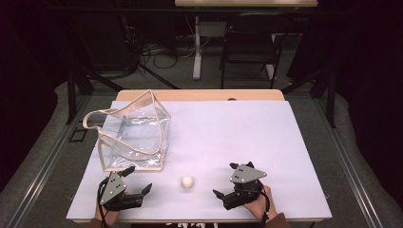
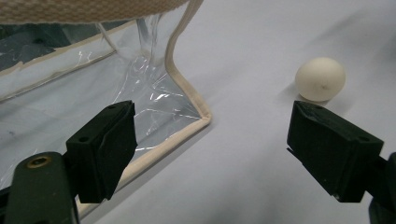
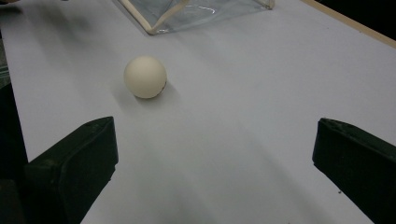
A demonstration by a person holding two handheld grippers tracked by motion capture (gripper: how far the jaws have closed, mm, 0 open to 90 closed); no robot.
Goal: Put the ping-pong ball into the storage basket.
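Observation:
A small cream-white ball [image 1: 187,182] [image 2: 320,78] [image 3: 145,77] rests on the pale sheet near the front edge, between my two grippers. A clear plastic bag with beige trim and handles [image 1: 133,134] [image 2: 84,79] [image 3: 196,11] stands at the left. My left gripper [image 1: 139,179] [image 2: 212,154] is open just in front of the bag's near corner, with the ball off to its right. At the ball's right, a short gap away, my right gripper [image 1: 226,179] [image 3: 215,172] is open with nothing between its jaws.
The pale sheet [image 1: 228,137] covers a wooden table [image 1: 199,95]. Beyond the far edge stand a dark chair [image 1: 249,45] and a white table leg [image 1: 196,47], with cables on the floor. A broad bare stretch of sheet lies right of the bag.

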